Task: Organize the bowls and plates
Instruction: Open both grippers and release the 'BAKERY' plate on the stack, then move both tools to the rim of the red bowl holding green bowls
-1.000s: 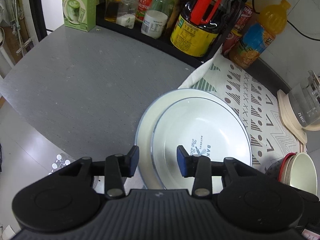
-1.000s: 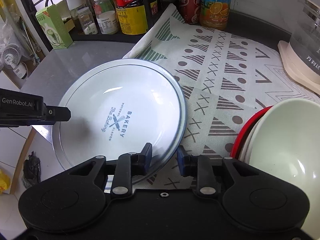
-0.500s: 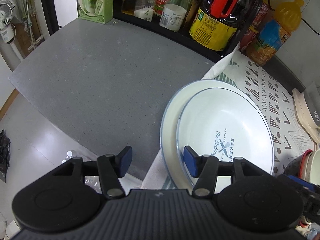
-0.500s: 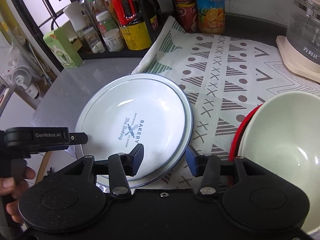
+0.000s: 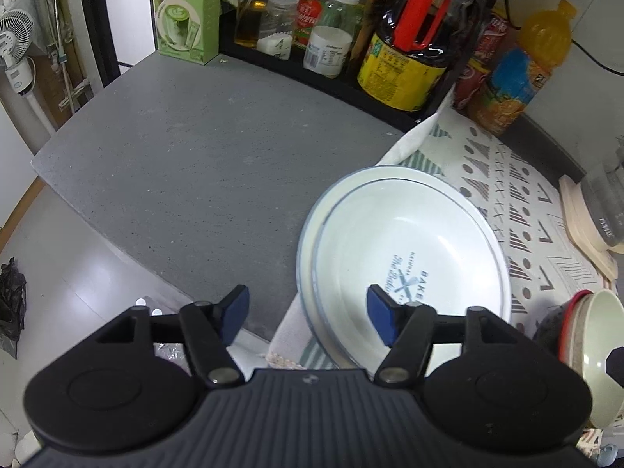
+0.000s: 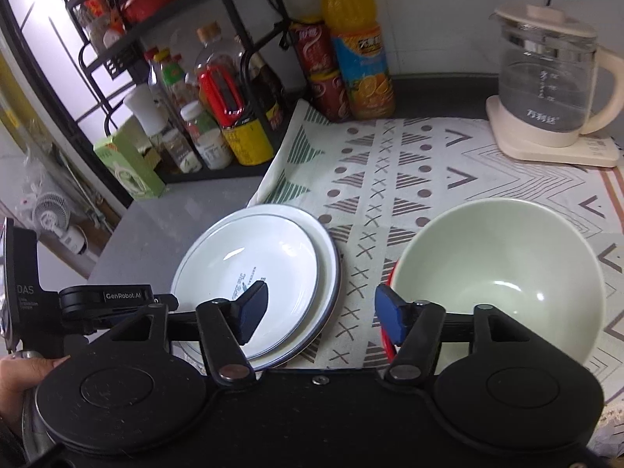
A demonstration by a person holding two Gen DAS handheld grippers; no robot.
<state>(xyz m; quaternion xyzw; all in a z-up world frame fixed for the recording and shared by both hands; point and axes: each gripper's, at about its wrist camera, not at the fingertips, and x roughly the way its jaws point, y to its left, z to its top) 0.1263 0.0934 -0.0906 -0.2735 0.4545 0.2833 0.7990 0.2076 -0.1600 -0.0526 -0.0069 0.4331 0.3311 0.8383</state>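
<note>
plates stacked, bowls next

plates [image 5: 409,249] sit nested on the worktop's patterned cloth [image 6: 409,163] — left hand-held gripper [image 5: 308,312] and right hand-held gripper [image 6: 321,308] have just been opening, both empty. likely next: grasp the green bowl [image 6: 503,273] nested beside them.

Grey countertop [image 5: 202,163], white tiled wall [image 6: 448,11], black rack [image 6: 117,54].

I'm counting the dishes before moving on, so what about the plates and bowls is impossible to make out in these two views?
- Plate print: left wrist view, part of the lettering sits behind a gripper finger.
- Bottom plate: right wrist view, only its rim shows under the top plate.
- Red bowl: a sliver under the green bowl; how many are stacked is unclear.
- Bowl stack: left wrist view, partly hidden by the gripper.
</note>
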